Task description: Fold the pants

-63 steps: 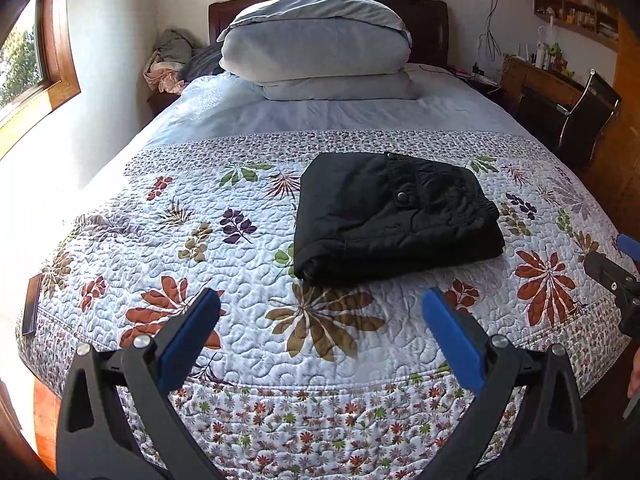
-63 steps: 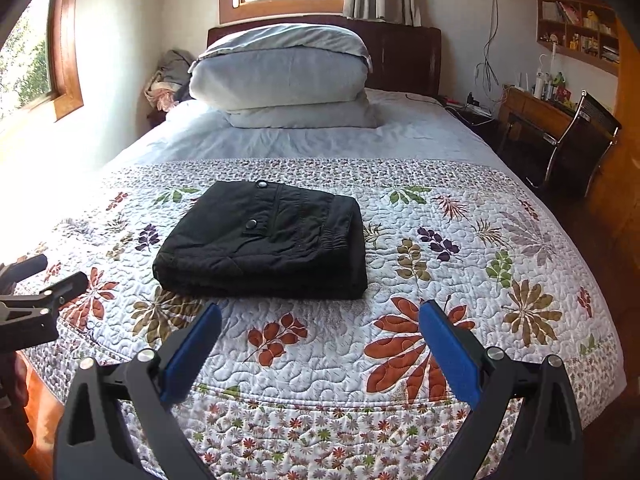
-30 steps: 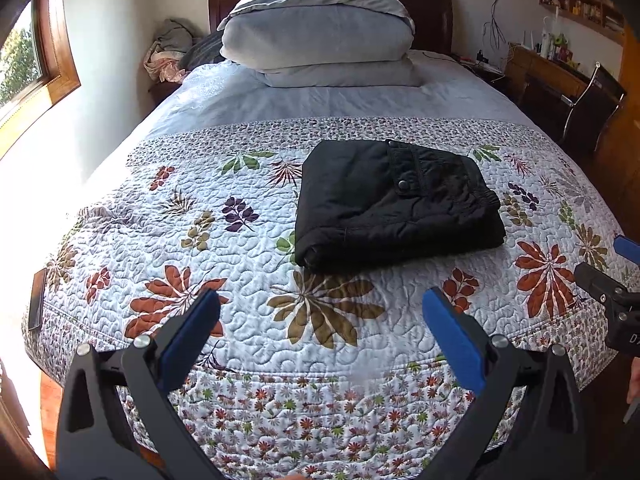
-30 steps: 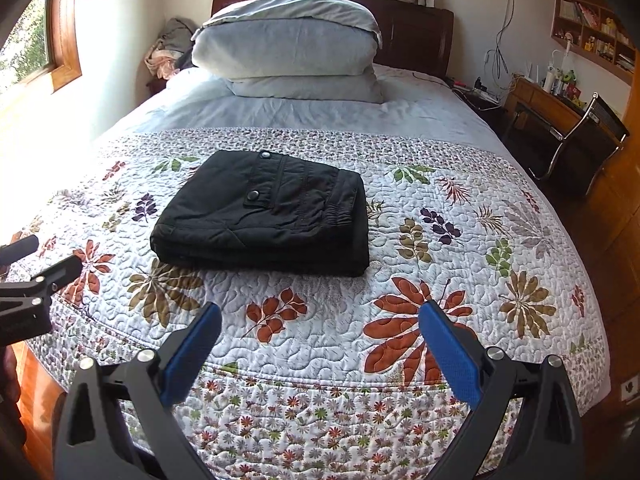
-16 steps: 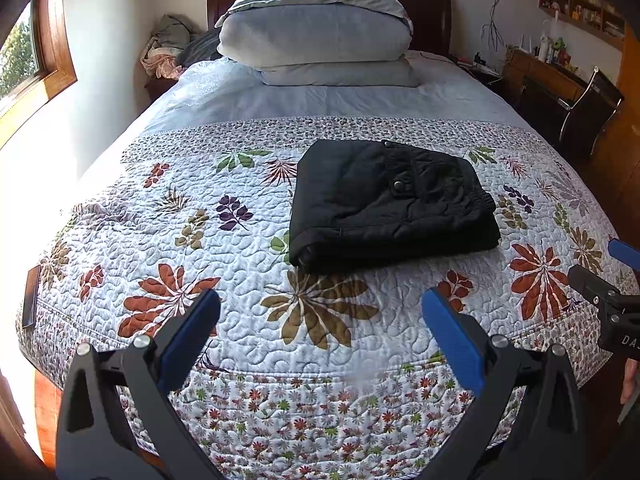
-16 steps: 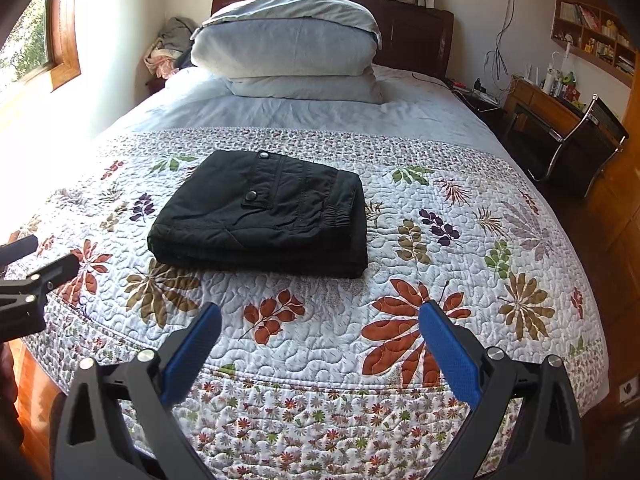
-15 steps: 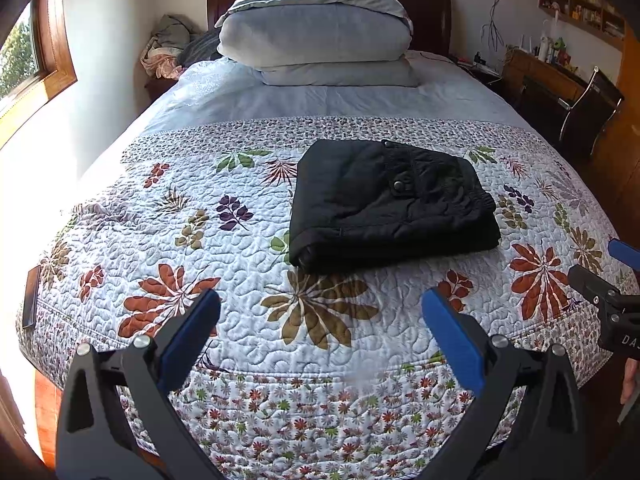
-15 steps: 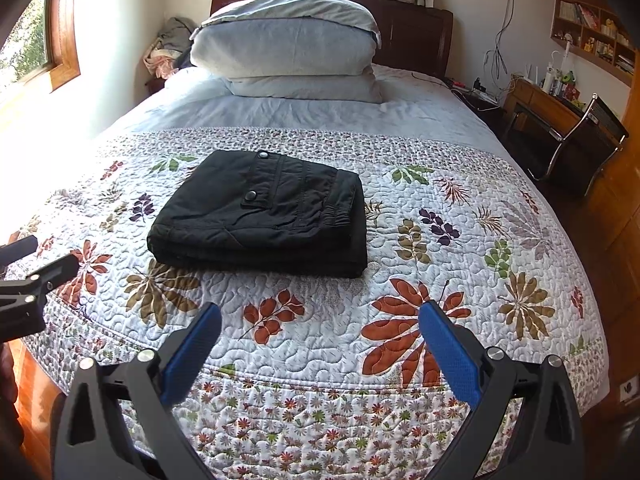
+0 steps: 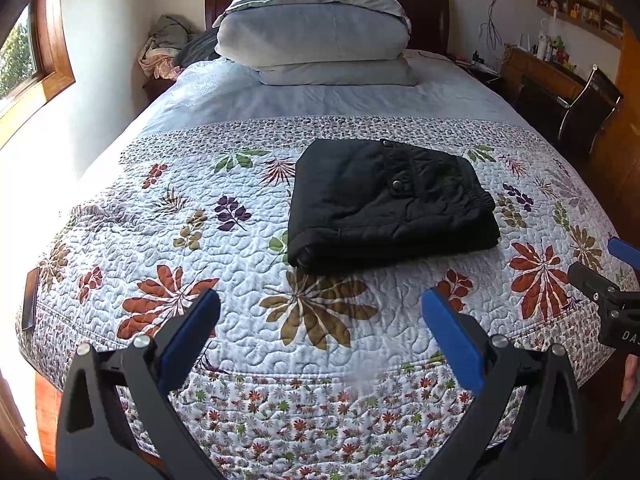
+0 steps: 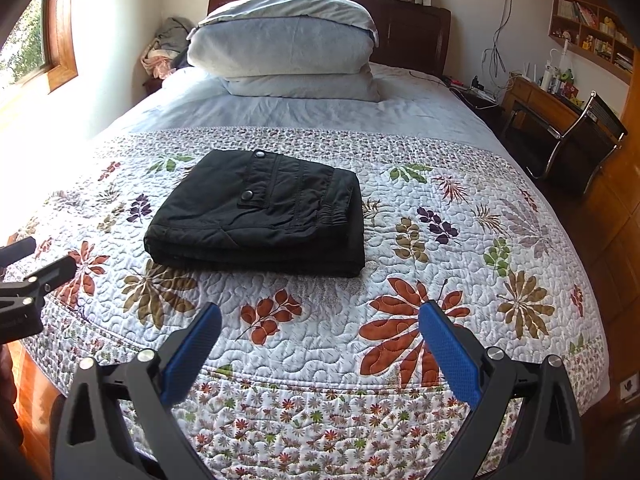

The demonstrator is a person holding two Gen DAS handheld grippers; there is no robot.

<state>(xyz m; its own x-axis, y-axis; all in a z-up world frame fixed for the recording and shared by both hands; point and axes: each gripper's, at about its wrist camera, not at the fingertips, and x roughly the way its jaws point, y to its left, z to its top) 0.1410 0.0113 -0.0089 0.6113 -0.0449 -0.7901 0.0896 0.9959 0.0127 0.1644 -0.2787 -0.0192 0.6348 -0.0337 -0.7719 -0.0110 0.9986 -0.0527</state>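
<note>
Black pants [image 9: 384, 204] [image 10: 260, 216] lie folded into a thick rectangular stack on the leaf-patterned quilt [image 9: 192, 220] [image 10: 460, 240], with a snap button showing on top. My left gripper [image 9: 320, 308] hangs open above the foot of the bed, well short of the stack, with nothing between its blue pads. My right gripper [image 10: 320, 320] is open too, held back over the quilt's near edge, empty. Each gripper shows at the side of the other's view: the right one [image 9: 612, 280], the left one [image 10: 24, 276].
Two stacked pillows [image 9: 316, 36] [image 10: 288, 52] rest against the dark headboard. A heap of clothes [image 9: 164, 52] lies at the back left. A desk with a chair [image 10: 580, 136] stands right of the bed. Windows line the left wall.
Both grippers have drawn slightly back and up from the bed, staying open. The folded pants have not moved.
</note>
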